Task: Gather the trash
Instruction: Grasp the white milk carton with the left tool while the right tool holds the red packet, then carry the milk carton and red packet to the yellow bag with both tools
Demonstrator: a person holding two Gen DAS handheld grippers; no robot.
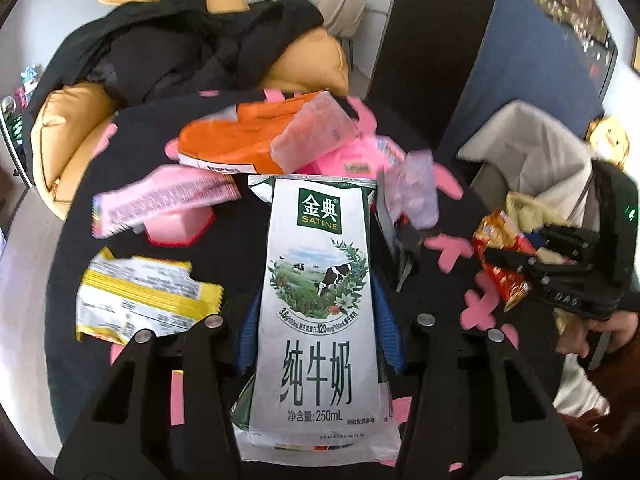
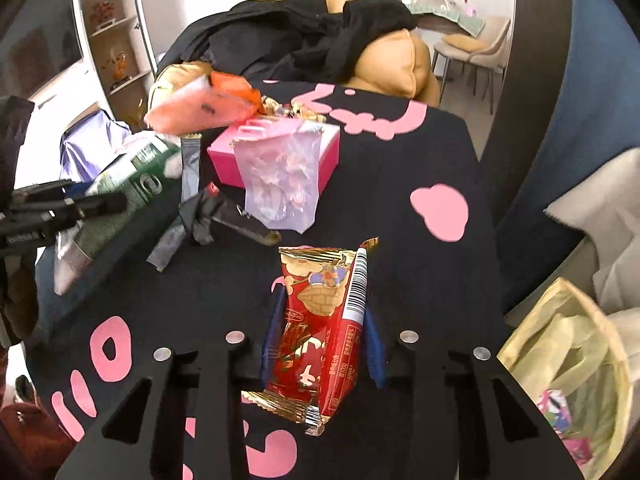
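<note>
My left gripper (image 1: 318, 300) is shut on a flattened white and green milk carton (image 1: 320, 308), held above the black table with pink patterns (image 1: 248, 264). My right gripper (image 2: 320, 320) is shut on a red and gold snack wrapper (image 2: 320, 332); it also shows in the left wrist view (image 1: 500, 264) at the right. More trash lies on the table: an orange packet (image 1: 240, 140), a pink wrapper (image 1: 160, 200), yellow wrappers (image 1: 144, 296), a clear plastic bag (image 2: 280, 184) and a dark wrapper (image 2: 216, 220).
A pink box (image 2: 276, 152) stands mid-table. A yellowish trash bag (image 2: 572, 364) is open at the table's right edge. A tan sofa (image 1: 68, 120) with black clothing (image 1: 180, 52) is behind the table. A blue panel (image 1: 520, 80) is at the far right.
</note>
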